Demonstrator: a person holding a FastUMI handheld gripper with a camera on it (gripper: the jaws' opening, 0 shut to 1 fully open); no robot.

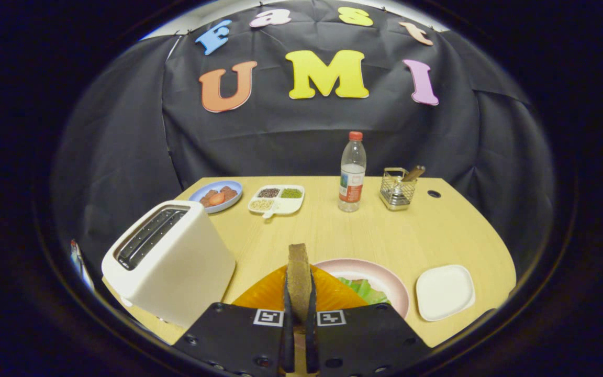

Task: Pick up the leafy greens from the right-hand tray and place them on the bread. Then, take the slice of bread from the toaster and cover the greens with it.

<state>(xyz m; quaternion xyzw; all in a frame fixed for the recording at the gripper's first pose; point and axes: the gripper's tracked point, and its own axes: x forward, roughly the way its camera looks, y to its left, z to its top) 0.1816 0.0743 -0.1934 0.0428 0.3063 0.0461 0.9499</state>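
Note:
My gripper (299, 293) is shut on a brown slice of bread (298, 272), held upright on its edge between both fingers. Just beneath and beyond the fingers lies a pink-rimmed plate (385, 275) with green leafy greens (365, 289) on it; an orange sheet (265, 293) shows under the fingers at the plate's left. The white toaster (168, 262) stands to the left of the fingers, its two dark slots facing up and nothing standing out of them. A small white square tray (444, 291) sits to the right of the plate with nothing on it.
At the back of the wooden table (437, 235) stand a blue plate of food (218, 196), a white divided dish of grains (276, 199), a plastic water bottle (352, 173) and a wire basket with utensils (398, 187). A cable hole (434, 193) lies at the far right.

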